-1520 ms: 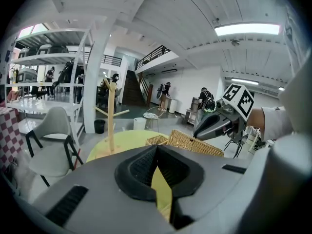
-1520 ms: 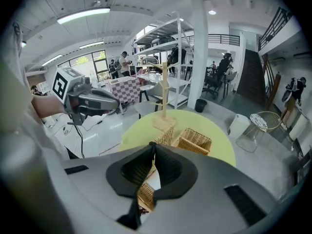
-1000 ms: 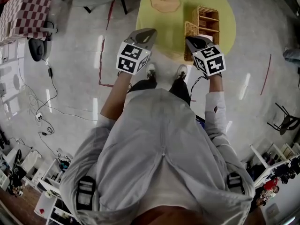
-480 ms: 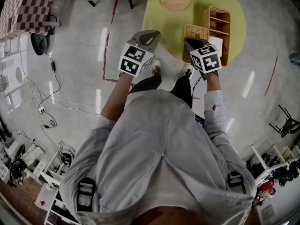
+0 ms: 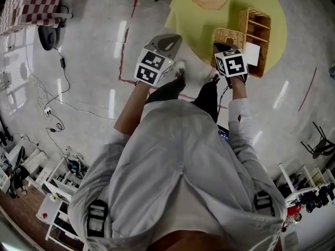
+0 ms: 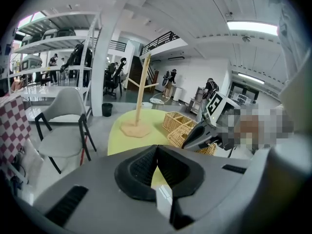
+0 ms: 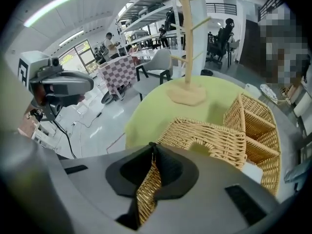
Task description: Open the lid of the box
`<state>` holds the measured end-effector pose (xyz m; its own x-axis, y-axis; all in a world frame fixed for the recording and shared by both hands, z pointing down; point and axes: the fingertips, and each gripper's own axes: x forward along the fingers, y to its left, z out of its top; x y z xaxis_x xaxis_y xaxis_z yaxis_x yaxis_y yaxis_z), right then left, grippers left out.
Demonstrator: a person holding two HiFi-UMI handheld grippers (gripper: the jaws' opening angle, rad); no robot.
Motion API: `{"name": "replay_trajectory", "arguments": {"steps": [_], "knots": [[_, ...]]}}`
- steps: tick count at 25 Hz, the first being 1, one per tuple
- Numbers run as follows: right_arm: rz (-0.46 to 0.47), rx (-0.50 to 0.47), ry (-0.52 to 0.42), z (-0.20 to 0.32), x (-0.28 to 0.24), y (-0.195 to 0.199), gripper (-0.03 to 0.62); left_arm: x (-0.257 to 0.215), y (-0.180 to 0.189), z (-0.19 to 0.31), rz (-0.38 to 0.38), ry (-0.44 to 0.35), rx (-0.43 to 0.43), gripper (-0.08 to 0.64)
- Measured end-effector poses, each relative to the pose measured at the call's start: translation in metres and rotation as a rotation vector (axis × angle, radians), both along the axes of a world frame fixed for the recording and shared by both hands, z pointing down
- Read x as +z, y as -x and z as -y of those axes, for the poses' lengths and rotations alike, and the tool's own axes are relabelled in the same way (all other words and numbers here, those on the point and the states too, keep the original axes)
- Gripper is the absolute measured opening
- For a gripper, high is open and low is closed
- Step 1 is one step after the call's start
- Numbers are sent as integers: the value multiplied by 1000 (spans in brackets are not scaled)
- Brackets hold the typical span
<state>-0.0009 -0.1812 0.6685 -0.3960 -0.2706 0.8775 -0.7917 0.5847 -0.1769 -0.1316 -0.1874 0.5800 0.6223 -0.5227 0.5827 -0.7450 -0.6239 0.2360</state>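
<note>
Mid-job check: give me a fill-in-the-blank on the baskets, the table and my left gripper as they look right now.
1. The near box and the divided basket behind it are both woven from ___.
2. The branched wooden stand rests on the round ___.
3. The left gripper has its jaws ___, with nothing between them.

Missing words: wicker; table; shut
</note>
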Motion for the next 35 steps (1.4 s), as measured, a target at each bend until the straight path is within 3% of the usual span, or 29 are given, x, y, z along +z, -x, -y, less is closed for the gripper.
{"name": "replay_trajectory", "arguments": {"steps": [6,10,15,19,23,30,35], "knots": [[-47,-9,46,-3,8,0,62,1,3,-5,1,-4,-9,29],[-29,-59,90,-17,4,10,150,-3,7,-8,17,-17,-4,29],[-8,-31,52,-25,-18,3,152,-20,-4,-8,10,-58,31,29],[8,23,-26,-28,-57,-15,149,-40,-19,-8,-10,-103,63,29],[49,137,-138,-22,-106,-42,102,-65,-46,5,-45,-169,115,29],[92,249,-346,-22,-188,-77,25,-118,-81,15,-85,-286,181,29],[44,289,-523,-29,-249,-99,23,-159,-97,14,-122,-360,215,29]]}}
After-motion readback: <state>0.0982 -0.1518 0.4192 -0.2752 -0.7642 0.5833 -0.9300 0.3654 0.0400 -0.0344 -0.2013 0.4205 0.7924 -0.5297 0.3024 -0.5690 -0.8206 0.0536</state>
